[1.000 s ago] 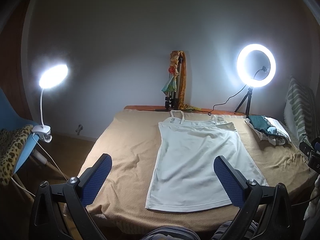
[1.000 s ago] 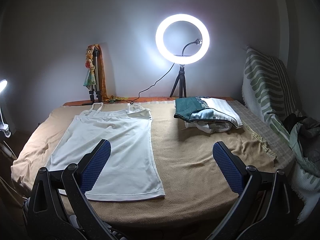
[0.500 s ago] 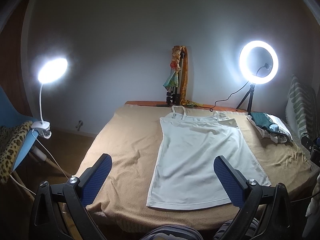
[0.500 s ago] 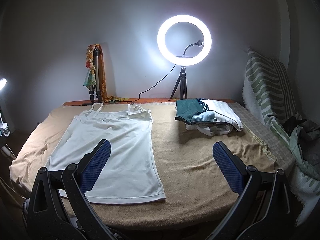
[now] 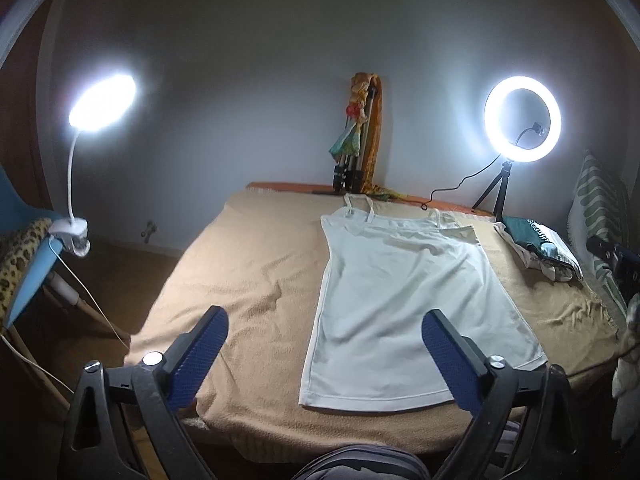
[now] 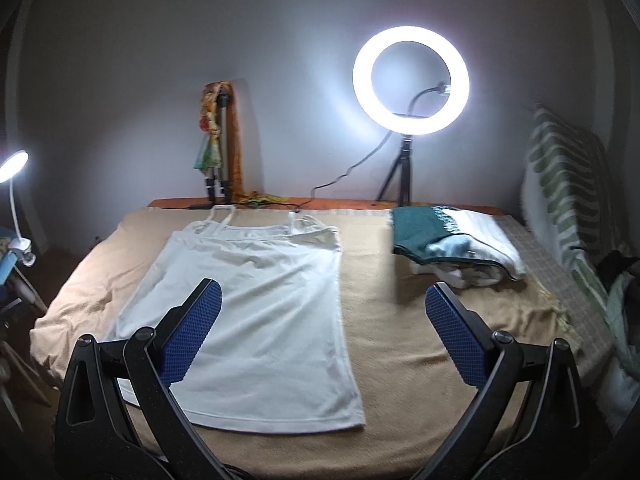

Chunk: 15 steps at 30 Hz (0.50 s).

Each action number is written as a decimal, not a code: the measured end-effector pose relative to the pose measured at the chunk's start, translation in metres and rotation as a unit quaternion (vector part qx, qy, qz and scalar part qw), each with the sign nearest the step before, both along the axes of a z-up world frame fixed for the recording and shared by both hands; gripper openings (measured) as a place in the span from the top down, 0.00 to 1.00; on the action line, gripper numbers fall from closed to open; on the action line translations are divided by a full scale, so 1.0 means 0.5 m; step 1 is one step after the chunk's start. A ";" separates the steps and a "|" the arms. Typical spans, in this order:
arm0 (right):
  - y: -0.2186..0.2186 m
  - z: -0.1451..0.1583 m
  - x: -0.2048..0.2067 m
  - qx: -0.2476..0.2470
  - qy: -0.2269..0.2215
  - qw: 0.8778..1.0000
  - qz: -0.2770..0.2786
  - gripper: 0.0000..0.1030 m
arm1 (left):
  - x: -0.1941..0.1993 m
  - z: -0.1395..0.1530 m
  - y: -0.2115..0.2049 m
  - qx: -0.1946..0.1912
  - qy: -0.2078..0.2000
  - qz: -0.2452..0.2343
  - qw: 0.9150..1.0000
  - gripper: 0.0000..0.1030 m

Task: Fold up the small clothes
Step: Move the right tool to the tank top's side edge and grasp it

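Observation:
A white strappy top lies flat on the tan blanket, straps toward the wall; it also shows in the right wrist view. My left gripper is open and empty, held above the near edge of the bed just left of the top's hem. My right gripper is open and empty, above the near edge with its left finger over the top's lower part. Neither touches the cloth.
A pile of folded clothes sits at the back right of the bed. A ring light and a tripod with a scarf stand at the wall. A clip lamp is at the left, a striped pillow at the right.
Both grippers have moved a little forward and closer to the bed; the top and the pile look larger. The cloth has not moved.

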State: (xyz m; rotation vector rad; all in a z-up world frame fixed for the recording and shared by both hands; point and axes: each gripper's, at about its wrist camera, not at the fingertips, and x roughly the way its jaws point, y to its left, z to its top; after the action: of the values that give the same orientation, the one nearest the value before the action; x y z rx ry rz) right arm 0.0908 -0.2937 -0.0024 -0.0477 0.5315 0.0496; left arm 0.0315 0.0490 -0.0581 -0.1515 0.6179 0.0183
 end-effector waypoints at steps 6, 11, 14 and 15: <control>0.067 -0.004 0.112 0.018 0.035 0.997 0.060 0.06 | 0.030 -0.075 0.041 -0.042 0.059 -0.015 0.997 0.31; 0.149 -0.018 0.212 0.031 0.076 0.990 0.114 0.23 | 0.058 -0.141 0.046 -0.054 0.104 -0.040 0.992 0.47; 0.210 -0.040 0.277 0.039 0.109 0.982 0.149 0.35 | 0.078 -0.177 0.048 -0.065 0.128 -0.053 0.988 0.53; 0.229 -0.047 0.294 0.041 0.117 0.980 0.157 0.36 | 0.084 -0.189 0.050 -0.070 0.136 -0.055 0.987 0.54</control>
State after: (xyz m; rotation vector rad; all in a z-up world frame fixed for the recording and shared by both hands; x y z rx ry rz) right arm 0.2379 -0.1794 -0.0258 -0.0453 0.7540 0.3900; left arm 0.0736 0.0741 -0.1526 -0.2540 0.8994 -0.1129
